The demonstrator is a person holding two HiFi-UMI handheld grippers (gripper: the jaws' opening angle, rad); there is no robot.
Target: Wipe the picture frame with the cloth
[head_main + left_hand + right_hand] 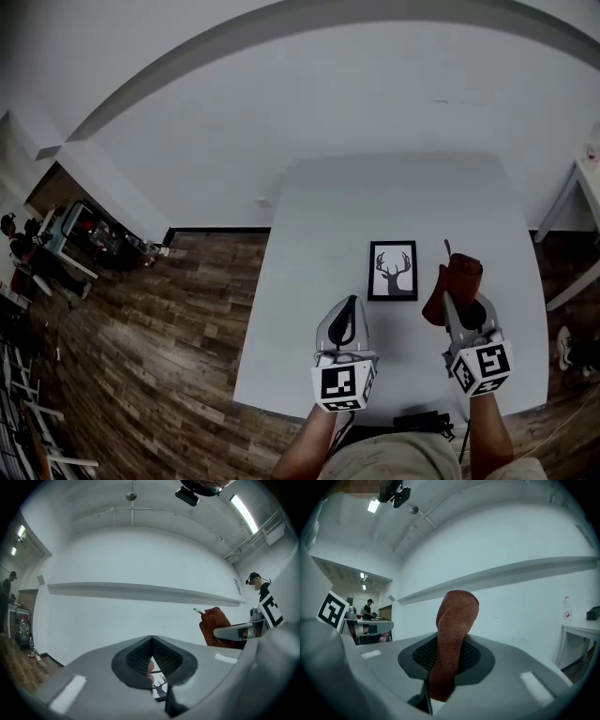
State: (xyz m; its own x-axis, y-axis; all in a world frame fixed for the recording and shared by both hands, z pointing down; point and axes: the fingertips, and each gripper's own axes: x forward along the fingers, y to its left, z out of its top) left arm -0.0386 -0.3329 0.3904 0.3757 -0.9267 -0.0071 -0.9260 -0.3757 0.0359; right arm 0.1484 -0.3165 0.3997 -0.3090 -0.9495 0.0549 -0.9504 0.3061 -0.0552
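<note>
Wiping looks not yet begun: the right gripper (451,300) has its fingers clamped on the cloth (453,277), just right of the untouched picture frame (392,271) on the counter (300,309), while the left gripper (349,306), near the frame's lower left, has its fingers together and empty.

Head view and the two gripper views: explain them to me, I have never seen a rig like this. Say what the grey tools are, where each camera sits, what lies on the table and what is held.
There is no robot here. A person holds a two-jaw gripper in each hand, and the marker cubes are part of those grippers. The head view looks down from the person's head. The other two views come from a camera on each gripper, looking along its jaws. On the white table lies a picture frame showing a deer's head. The right gripper is shut on a reddish-brown cloth, to the right of the frame. The left gripper is shut and empty.
</note>
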